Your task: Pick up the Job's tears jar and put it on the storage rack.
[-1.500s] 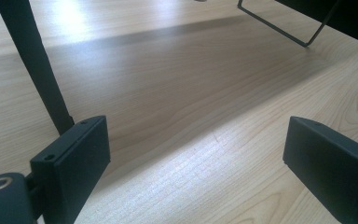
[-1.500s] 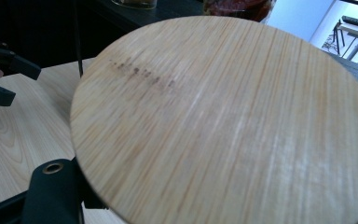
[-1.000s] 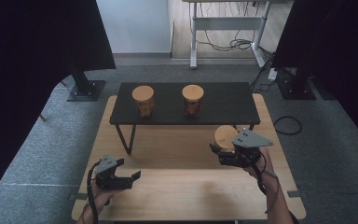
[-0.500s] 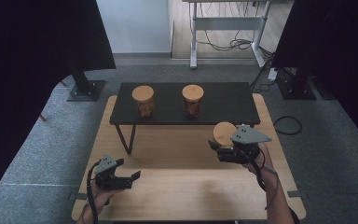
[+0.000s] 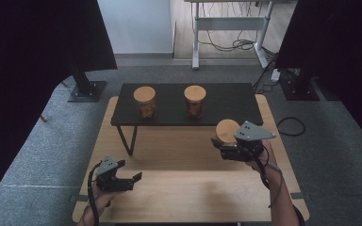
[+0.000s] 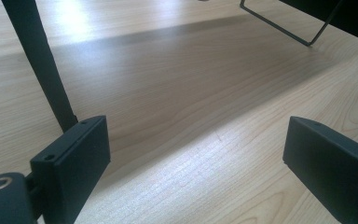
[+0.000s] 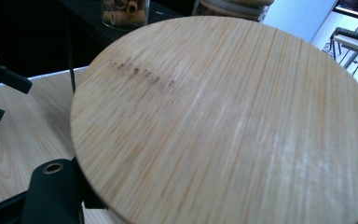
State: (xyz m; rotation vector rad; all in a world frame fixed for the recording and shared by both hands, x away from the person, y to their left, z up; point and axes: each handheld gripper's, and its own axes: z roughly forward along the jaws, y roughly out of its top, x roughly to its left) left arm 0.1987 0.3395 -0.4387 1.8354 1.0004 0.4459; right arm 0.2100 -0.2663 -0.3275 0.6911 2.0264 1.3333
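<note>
Above the right side of the wooden worktop (image 5: 184, 197), the right gripper (image 5: 227, 149) holds a jar with a round bamboo lid (image 5: 227, 131), lifted clear of the surface just in front of the low black shelf (image 5: 226, 101); in the right gripper view the lid (image 7: 223, 121) sits close before the camera, and the jaws appear clamped on the jar body beneath it. Two similar jars already stand on the shelf, one toward its left (image 5: 144, 101) and one near the middle (image 5: 194, 100), with bare space to the right of them. The left gripper (image 5: 133, 179) rests low near the worktop's front left corner, its jaws spread wide with nothing between them. Judging by this, the work looks largely done: the third jar is picked up and carried, and what remains is setting it on the shelf's free right part and letting go.
</note>
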